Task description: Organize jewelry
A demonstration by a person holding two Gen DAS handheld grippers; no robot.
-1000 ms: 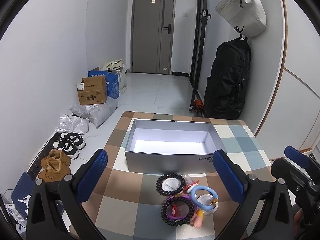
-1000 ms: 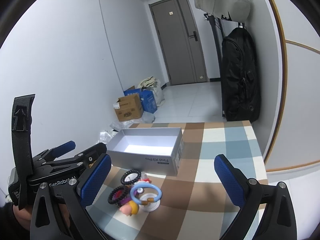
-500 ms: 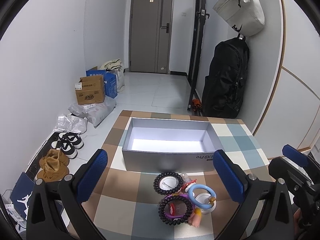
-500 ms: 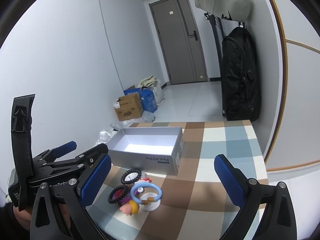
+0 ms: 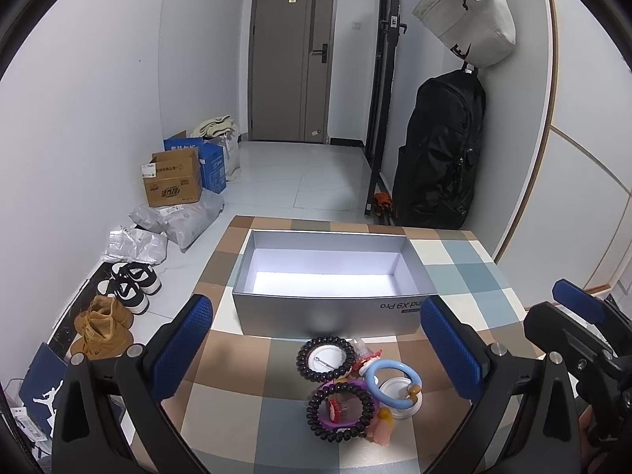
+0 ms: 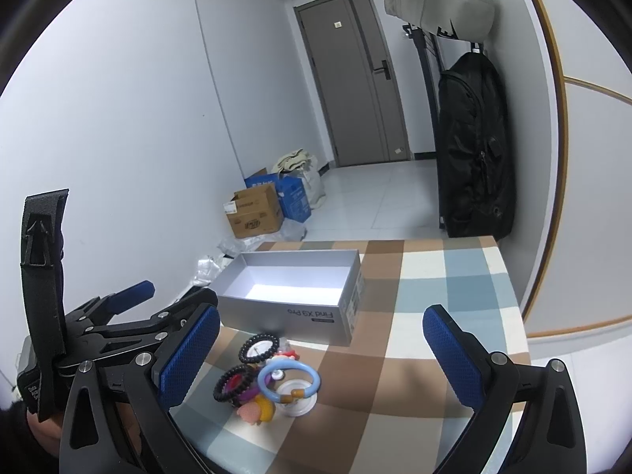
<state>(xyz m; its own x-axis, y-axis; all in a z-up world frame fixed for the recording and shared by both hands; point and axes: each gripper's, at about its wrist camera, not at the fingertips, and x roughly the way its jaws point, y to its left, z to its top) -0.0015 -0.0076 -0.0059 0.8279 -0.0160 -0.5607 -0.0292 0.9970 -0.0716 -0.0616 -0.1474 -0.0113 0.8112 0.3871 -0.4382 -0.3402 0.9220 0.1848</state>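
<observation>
Both tools are hovering over the checked counter right now. The left hand-held gripper is spreading its blue pads wide, gripping nothing, with the jewelry pile sitting between them. The right hand-held gripper is gaping just as wide and empty. A black beaded ring, a second bead ring on purple and a light blue ring are clustering together, touching, just in front of the silver box. The box is standing open, its side reading "Find X9 Pro" upside down. The left tool's body is showing lettering too small to read.
</observation>
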